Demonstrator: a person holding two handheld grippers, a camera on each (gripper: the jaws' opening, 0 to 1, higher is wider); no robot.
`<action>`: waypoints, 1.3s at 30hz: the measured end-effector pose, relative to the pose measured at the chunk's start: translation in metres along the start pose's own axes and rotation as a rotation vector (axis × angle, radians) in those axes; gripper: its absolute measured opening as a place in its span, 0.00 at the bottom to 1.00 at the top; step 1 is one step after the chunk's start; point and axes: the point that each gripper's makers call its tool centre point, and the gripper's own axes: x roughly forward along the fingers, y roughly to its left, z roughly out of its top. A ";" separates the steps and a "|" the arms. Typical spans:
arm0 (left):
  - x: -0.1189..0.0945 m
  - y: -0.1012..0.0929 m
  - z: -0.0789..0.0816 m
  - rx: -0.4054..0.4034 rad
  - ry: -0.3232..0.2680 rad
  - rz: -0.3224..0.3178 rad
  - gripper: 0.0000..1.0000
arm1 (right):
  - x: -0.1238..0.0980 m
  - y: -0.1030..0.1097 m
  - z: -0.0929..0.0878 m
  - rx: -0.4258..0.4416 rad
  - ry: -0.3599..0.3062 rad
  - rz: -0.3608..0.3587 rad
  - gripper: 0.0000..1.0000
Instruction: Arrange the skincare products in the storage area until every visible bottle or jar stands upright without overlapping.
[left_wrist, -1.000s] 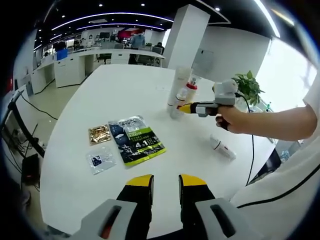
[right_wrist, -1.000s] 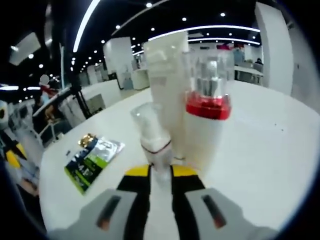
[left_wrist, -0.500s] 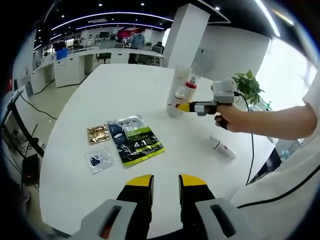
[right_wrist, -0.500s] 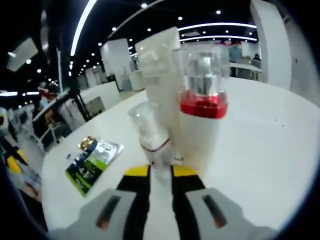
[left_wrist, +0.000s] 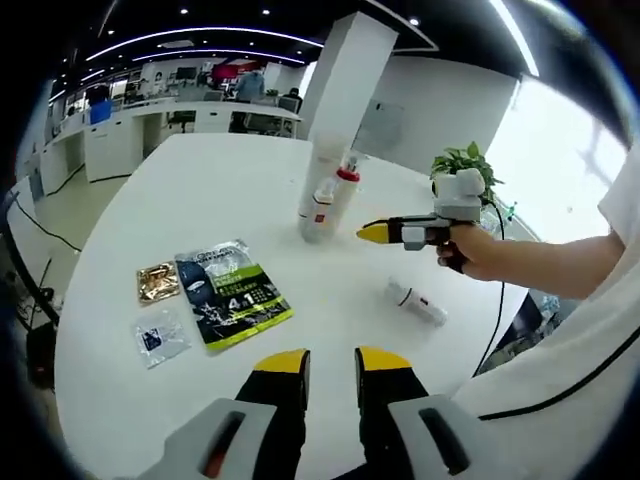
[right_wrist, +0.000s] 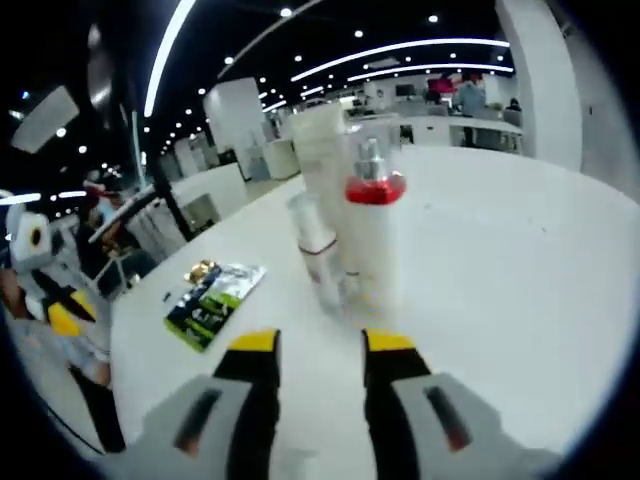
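Table (left_wrist: 200, 190): a white table is carrying every item; three containers are standing in a tight cluster toward its far side.
Tall tube (right_wrist: 322, 165): standing upright at the back of the cluster, close beside the red-collared bottle.
Red-collared bottle (right_wrist: 370, 235): standing upright, close beside the small bottle.
Small bottle (right_wrist: 318, 250): standing upright at the cluster's front. Half a second ago the right gripper's jaws were closed around its base; now it is standing free, so this placement is looking finished.
Right gripper (right_wrist: 318, 345): jaws are spread apart and holding nothing. It is pulling back, with bare table now showing between its tips and the small bottle. In the left gripper view (left_wrist: 368, 233) it is sitting just beside the cluster, tips pointing at it.
Lying bottle (left_wrist: 416, 303): resting on its side, well apart from the cluster and below the right gripper in the left gripper view. Judged the remaining item to stand up.
Left gripper (left_wrist: 331, 362): jaws are parted and empty, hanging over the near table, well apart from all bottles.
Sachets (left_wrist: 232, 291): lying flat, apart from the cluster.
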 end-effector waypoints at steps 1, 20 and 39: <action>0.003 -0.002 0.001 0.005 -0.002 -0.010 0.19 | -0.006 0.000 -0.003 0.000 0.003 -0.003 0.30; 0.041 -0.034 0.002 0.049 0.036 -0.112 0.19 | -0.083 0.023 -0.097 -0.058 0.214 -0.026 0.31; 0.041 -0.053 0.011 0.009 -0.003 -0.192 0.22 | -0.077 0.021 -0.133 -0.115 0.333 -0.081 0.21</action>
